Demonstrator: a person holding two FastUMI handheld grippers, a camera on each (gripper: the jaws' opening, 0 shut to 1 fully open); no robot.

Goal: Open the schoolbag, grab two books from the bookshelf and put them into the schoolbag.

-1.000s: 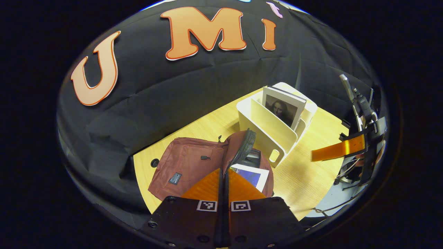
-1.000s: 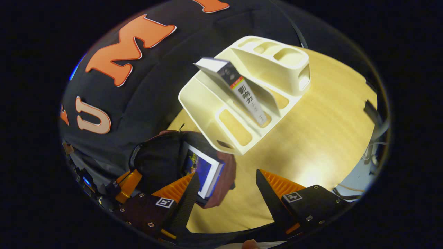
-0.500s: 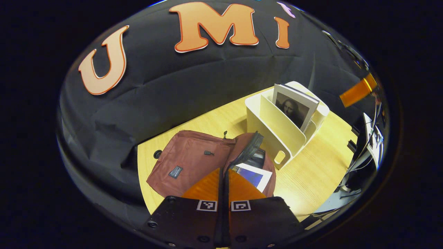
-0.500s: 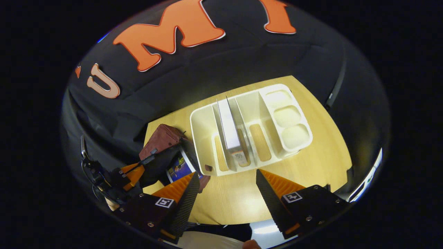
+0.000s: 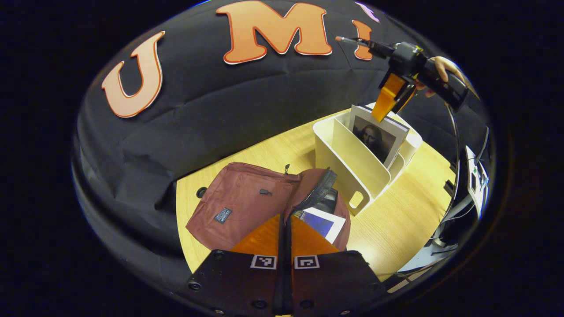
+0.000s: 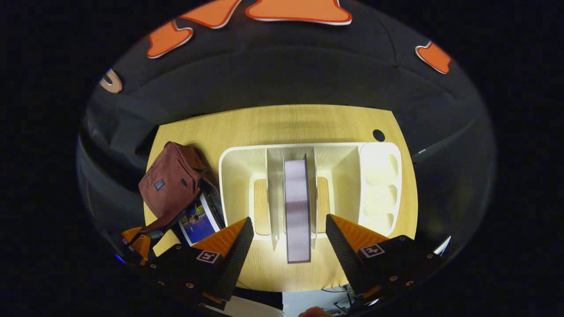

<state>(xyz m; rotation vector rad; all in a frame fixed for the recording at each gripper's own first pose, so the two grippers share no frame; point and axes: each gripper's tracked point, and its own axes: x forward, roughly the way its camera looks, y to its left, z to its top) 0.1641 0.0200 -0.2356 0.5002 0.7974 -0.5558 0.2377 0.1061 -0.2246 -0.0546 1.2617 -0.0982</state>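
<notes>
So the right gripper point(image 6: 289, 229) hangs straight over the bookshelf point(image 6: 233, 163), jaws wide, with the upright book point(image 6: 297, 207) lined up between them, not touching. The left gripper point(image 5: 285, 226) is closed over the open schoolbag point(image 5: 246, 202) near the table's point(image 5: 396, 229) left edge, another book point(image 5: 324, 223) poking out. Bag label too small to read.

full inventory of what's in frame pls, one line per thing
schoolbag: 1, maroon, lying open on the table's left part
book in the bag: 1, blue cover with white border, sticking out of the bag's mouth
book in the shelf: 1, grey portrait cover, standing in a middle slot
bookshelf: 1, cream, right of the bag
table: 1, light wood
left gripper: jaws closed on the bag's flap edge
right gripper: jaws open, above the shelved book
hand: holding the right gripper
</notes>
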